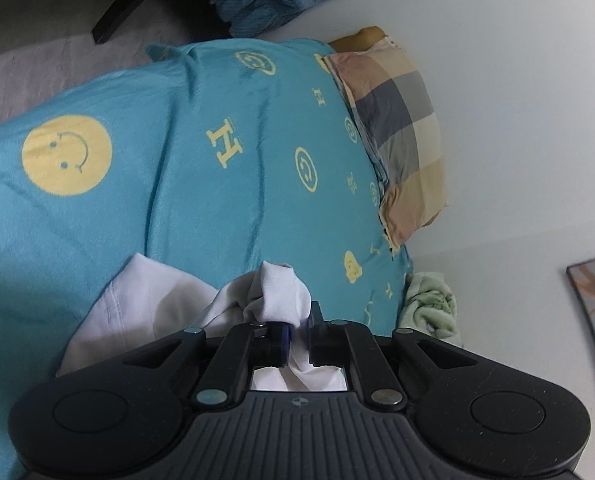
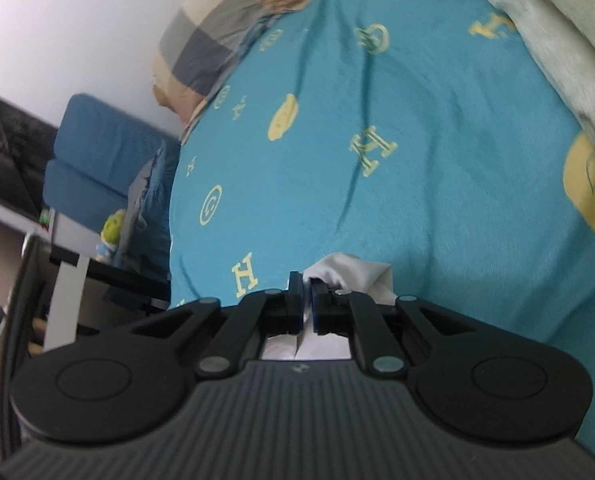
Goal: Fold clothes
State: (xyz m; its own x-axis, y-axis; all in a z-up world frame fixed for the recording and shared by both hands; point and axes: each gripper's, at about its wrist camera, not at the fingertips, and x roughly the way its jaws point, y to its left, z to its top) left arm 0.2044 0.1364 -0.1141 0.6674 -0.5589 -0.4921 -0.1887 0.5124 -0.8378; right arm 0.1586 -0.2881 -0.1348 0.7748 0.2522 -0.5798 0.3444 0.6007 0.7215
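bed: teal smiley-print sheet [image 1: 225, 120] | plaid pillow [image 1: 397, 136] by white wall [image 1: 517, 80] | both claws pinch white garment [image 1: 277, 292]

The white garment [image 1: 281, 292] runs down behind the left gripper [image 1: 297, 332], so its lower part is hidden and its kind cannot be told. In the right view the garment [image 2: 349, 276] shows only as a bunch at the right gripper [image 2: 306, 296]; the rest is covered. A pale blanket [image 2: 545, 40] is cut off at 2 o'clock. The picture frame [image 1: 593, 300] is cut off at 4 o'clock. The toy [image 2: 111, 236] at 9 o'clock is too small to identify.
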